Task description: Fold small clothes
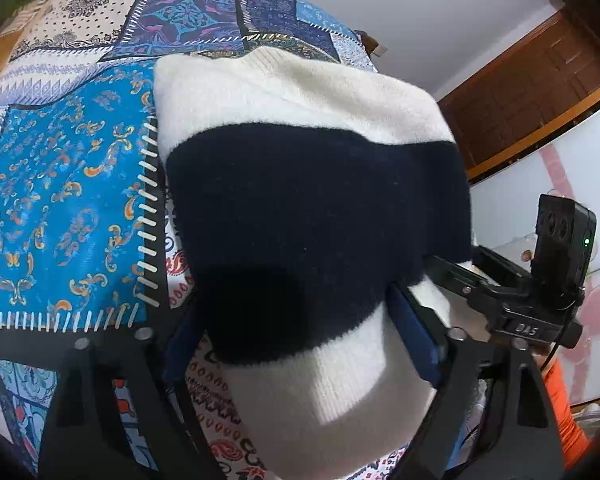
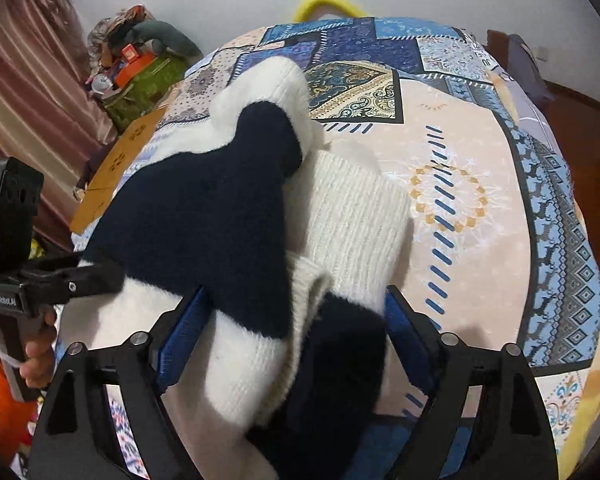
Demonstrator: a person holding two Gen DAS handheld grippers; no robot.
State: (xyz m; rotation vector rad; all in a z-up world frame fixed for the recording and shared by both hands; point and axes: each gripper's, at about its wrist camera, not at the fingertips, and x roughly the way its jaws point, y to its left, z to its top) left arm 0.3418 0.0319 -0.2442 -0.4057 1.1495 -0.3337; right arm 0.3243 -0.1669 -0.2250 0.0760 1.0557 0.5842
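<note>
A small knitted sweater [image 1: 308,200] with cream and navy bands lies folded on the patterned bedspread [image 1: 68,200]. My left gripper [image 1: 300,344] has its blue pads on either side of the near cream hem, shut on it. The right gripper [image 1: 452,272] shows at the sweater's right edge in the left wrist view. In the right wrist view the sweater [image 2: 220,208] is bunched, with a ribbed cream cuff on top. My right gripper [image 2: 292,320] straddles the thick fold and holds it. The left gripper [image 2: 88,276] shows at the sweater's left edge.
The bedspread [image 2: 480,160] stretches ahead and right. A wooden cabinet [image 1: 532,88] and a white panel [image 1: 540,184] stand right of the bed. A pile of clutter [image 2: 140,64], a curtain [image 2: 28,80] and a cardboard piece [image 2: 116,168] lie left of the bed.
</note>
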